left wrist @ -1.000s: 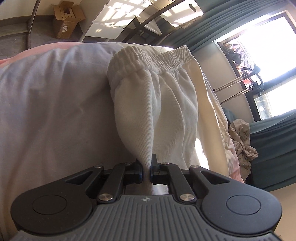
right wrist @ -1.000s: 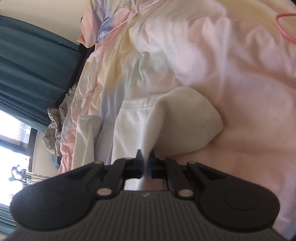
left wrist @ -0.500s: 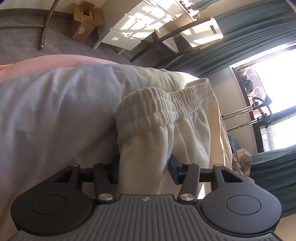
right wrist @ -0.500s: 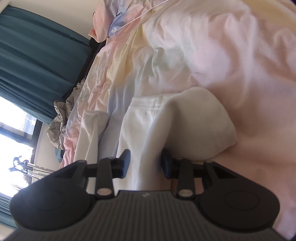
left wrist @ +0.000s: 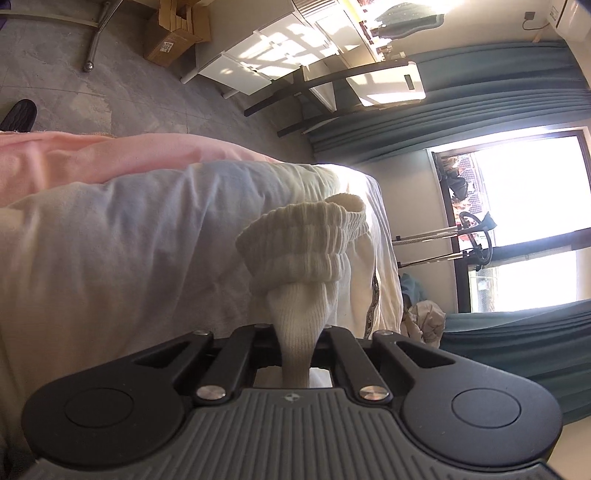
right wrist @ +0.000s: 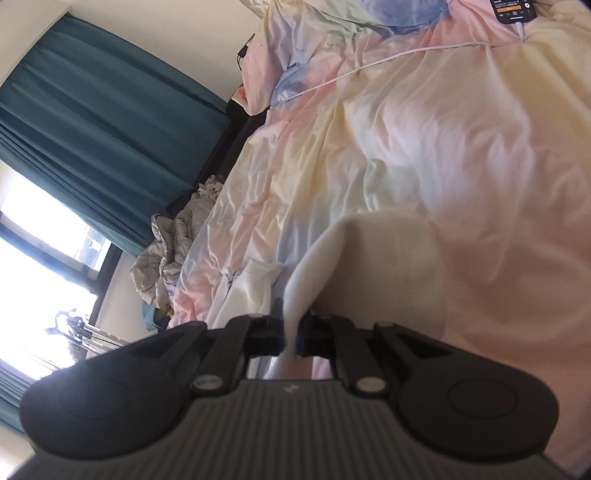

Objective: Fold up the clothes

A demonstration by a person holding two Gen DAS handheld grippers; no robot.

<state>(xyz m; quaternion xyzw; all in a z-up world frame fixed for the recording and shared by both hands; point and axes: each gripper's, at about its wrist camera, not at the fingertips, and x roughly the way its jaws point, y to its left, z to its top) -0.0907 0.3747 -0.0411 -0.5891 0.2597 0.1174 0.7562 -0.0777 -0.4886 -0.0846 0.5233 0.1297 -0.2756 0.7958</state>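
Both grippers are clamping the same cream garment [left wrist: 314, 251], lying on the pastel bedspread [left wrist: 110, 240] near the bed's window-side edge. Left gripper [left wrist: 295, 334] is closed tight on a bunched neck of ribbed fabric just below the elastic waistband [left wrist: 306, 225], jaws squeezing it to a narrow rope; waistband is flopping over just beyond the fingers. Right gripper [right wrist: 291, 328] is also pinched shut, holding a thin edge of the smooth cream cloth [right wrist: 373, 266], which is rising as a raised flap past the jaws. Holding two separate spots is probably for lifting and spreading the piece before laying a fold. A phone [right wrist: 511, 9] and its white cable [right wrist: 369, 66] are lying far across the bed, well apart. A crumpled grey cloth [right wrist: 166, 240] is sitting by the teal curtain [right wrist: 92, 122].
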